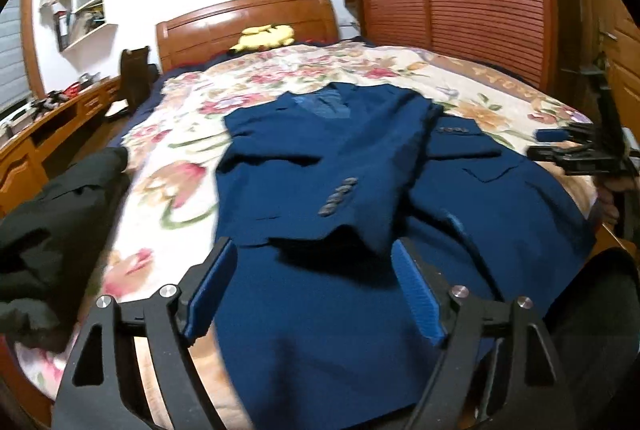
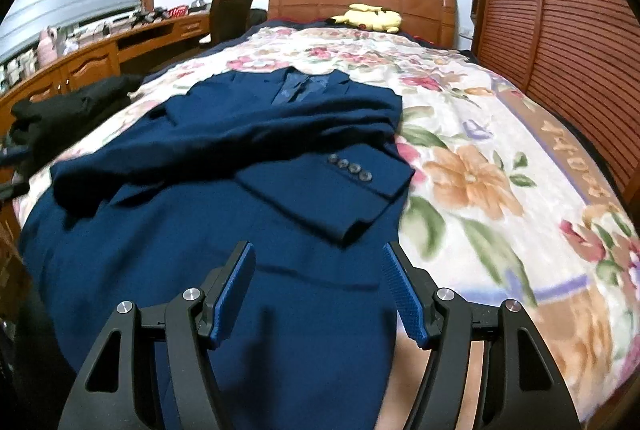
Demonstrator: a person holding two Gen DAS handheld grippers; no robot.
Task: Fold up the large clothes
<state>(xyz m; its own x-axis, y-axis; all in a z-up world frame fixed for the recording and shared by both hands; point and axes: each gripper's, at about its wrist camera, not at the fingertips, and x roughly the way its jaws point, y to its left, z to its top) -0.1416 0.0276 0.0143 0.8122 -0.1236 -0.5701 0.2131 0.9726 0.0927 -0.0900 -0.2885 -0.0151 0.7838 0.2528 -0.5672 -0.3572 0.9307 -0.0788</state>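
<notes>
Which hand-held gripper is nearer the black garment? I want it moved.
Left. The left hand-held gripper hovers beside the black garment; the right hand-held gripper is across the blue jacket.

Both wrist views low, facing headboard (image 1: 248, 18), sharing jacket (image 2: 224, 214)

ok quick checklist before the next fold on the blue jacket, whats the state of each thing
1. Left gripper empty, jaws apart: ok.
2. Right gripper empty, jaws apart: ok.
3. Both sleeves folded across the blue jacket: ok.
4. Sleeve cuff lying flat: ok.
5. Jacket hem fully on the floral blanket: cannot tell, it runs under the grippers.
6. Black garment apart from the jacket: ok.
</notes>
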